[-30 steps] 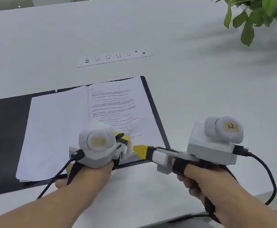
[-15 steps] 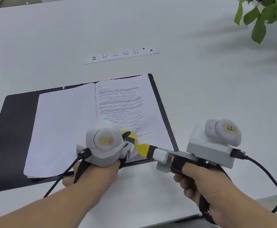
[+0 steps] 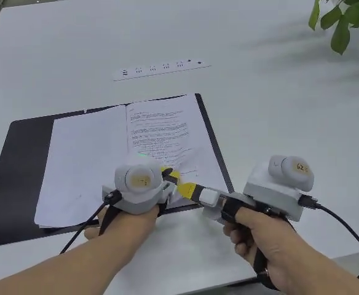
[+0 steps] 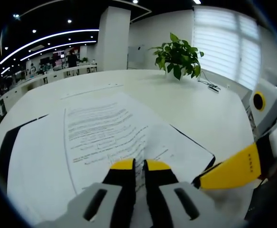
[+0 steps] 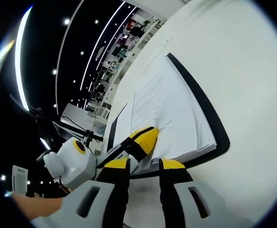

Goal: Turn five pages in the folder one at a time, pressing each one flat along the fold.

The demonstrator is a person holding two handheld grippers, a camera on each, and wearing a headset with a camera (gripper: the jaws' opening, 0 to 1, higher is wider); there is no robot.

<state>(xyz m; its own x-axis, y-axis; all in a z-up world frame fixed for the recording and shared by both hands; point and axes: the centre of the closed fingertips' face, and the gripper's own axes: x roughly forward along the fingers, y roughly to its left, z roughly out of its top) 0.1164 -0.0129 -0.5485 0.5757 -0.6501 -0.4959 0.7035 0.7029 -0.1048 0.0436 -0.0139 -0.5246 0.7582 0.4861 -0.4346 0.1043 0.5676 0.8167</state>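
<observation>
The open folder (image 3: 19,178) lies near the tabletop's (image 3: 272,92) front edge, left of centre, as it did a moment before. The left claw (image 4: 139,165) stays over the printed page's (image 3: 161,132) near edge, its jaws drawn almost together; whether a sheet is caught between them cannot be told. The right claw (image 5: 144,165), slightly parted and empty, has hardly moved from the folder's near right corner.
</observation>
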